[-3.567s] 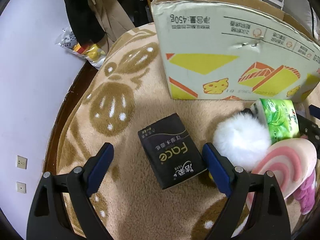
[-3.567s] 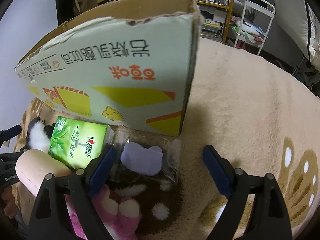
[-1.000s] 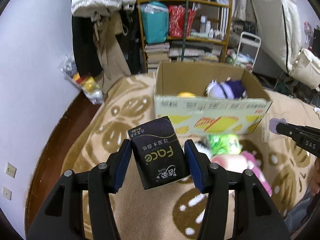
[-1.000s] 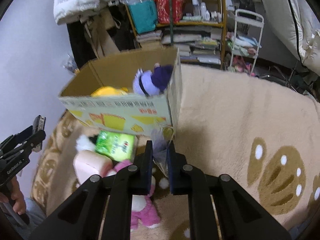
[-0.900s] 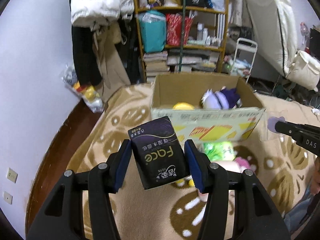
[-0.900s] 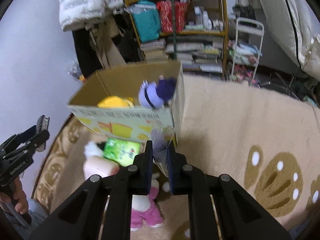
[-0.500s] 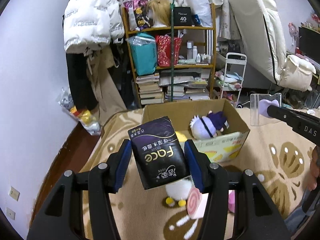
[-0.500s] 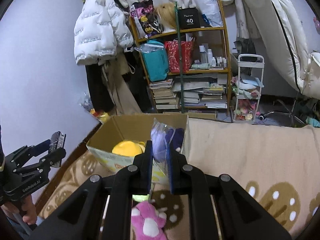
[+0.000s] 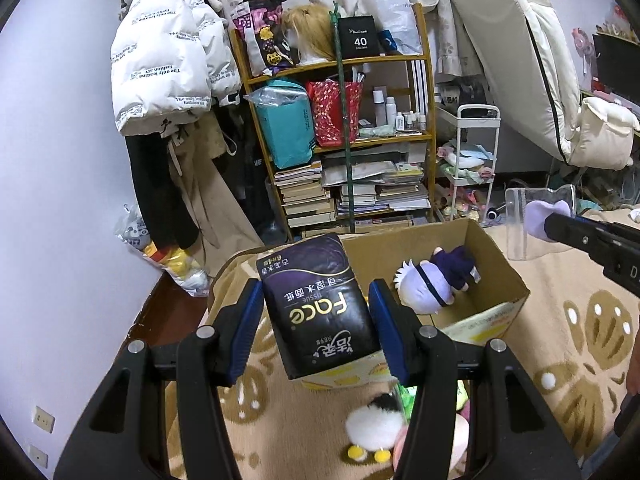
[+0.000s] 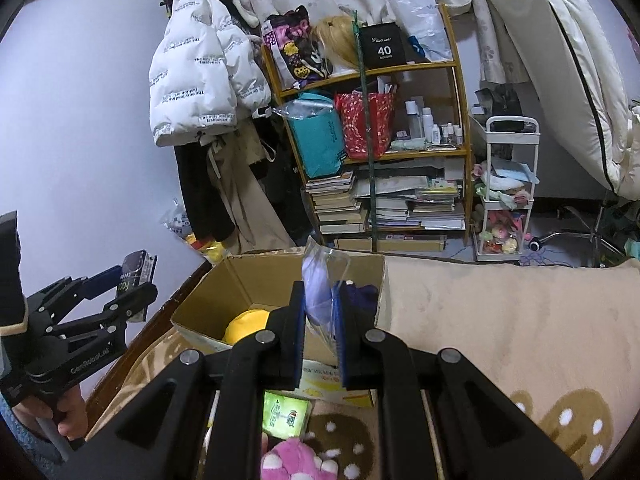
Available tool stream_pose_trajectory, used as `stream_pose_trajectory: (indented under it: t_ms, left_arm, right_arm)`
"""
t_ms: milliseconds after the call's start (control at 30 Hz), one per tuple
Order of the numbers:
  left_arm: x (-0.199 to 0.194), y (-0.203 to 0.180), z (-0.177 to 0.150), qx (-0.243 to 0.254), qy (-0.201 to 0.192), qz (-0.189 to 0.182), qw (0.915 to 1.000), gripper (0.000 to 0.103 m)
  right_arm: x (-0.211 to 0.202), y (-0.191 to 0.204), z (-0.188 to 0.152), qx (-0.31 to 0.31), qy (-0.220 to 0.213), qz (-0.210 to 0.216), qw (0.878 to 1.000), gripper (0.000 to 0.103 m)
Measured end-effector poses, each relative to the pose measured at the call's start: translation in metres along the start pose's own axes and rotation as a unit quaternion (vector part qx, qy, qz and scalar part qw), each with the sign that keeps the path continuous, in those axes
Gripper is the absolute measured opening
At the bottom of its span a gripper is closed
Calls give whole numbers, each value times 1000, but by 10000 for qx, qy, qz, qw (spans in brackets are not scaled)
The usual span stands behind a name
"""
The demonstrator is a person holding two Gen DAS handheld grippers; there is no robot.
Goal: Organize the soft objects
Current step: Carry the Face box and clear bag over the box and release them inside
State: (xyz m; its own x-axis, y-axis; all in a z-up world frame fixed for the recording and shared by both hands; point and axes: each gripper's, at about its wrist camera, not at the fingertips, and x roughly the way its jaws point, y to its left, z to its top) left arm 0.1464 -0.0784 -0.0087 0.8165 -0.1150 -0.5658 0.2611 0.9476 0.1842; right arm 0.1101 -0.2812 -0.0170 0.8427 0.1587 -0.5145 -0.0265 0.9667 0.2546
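My left gripper (image 9: 316, 304) is shut on a black tissue pack (image 9: 318, 308) and holds it high above the near left of an open cardboard box (image 9: 496, 260). My right gripper (image 10: 320, 296) is shut on a clear plastic bag with a lilac soft item (image 10: 318, 284), held above the box (image 10: 208, 296). The bag also shows at the right of the left wrist view (image 9: 536, 220). Inside the box lie a purple-and-white plush doll (image 9: 432, 280) and a yellow plush (image 10: 244, 324). The left gripper shows at the left of the right wrist view (image 10: 128, 276).
On the tan paw-print blanket (image 10: 500, 320) in front of the box lie a white fluffy toy (image 9: 372, 426), a green tissue pack (image 10: 286, 416) and a pink plush (image 10: 296, 460). A cluttered wooden shelf (image 9: 344, 128), hanging coats (image 9: 168, 64) and a white trolley (image 10: 504, 188) stand behind.
Both grippers closed on their items on the blanket and rose high. The box has dropped from filling the view to lying below, its inside now visible.
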Motion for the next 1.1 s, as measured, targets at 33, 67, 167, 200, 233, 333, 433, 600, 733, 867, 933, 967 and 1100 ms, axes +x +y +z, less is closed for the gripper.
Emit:
stream_pose_trajectory:
  t_ms: [33, 67, 167, 200, 233, 333, 433, 600, 733, 867, 933, 967, 1100]
  left_arm:
    - [3, 1, 0, 1, 7, -1, 10000, 54]
    - [7, 1, -1, 4, 15, 6, 10000, 54]
    - [16, 1, -3, 15, 75, 60, 10000, 54]
    - [19, 0, -4, 24, 128, 77, 9999, 54]
    - [22, -1, -6, 26, 186, 73, 9998, 54]
    - [30, -4, -9, 2, 272, 29, 9996, 54]
    - [36, -7, -11, 42, 302, -20, 9995, 55]
    - [40, -14, -14, 113, 366, 88, 9992, 61]
    - [44, -11, -14, -3, 365, 128, 9993, 76]
    - [50, -6, -18, -135, 527, 148, 9984, 79]
    - [51, -3, -20, -165, 602, 215, 9978, 79]
    - [50, -2, -22, -170, 624, 263, 9976, 80]
    - [39, -1, -25, -57, 596, 452, 9972, 84]
  right_arm:
    - [4, 0, 0, -15, 24, 5, 10000, 14]
    - [9, 1, 1, -33, 54, 4, 10000, 14]
    - [21, 5, 1, -129, 144, 7, 9998, 14]
    - [25, 6, 1, -160, 170, 4, 9997, 14]
    - [28, 7, 0, -187, 204, 10, 9996, 14]
    - [38, 9, -3, -241, 313, 49, 9992, 14]
    - [46, 11, -7, -300, 423, 59, 9986, 14]
    - [57, 14, -12, -337, 563, 151, 9977, 16]
    - [64, 16, -18, -469, 659, 95, 9967, 15]
    - [68, 13, -18, -413, 713, 94, 9966, 16]
    - [67, 10, -18, -356, 710, 84, 9968, 16]
    - [66, 9, -18, -343, 720, 90, 9968, 16]
    - [61, 7, -15, -292, 671, 103, 9973, 16]
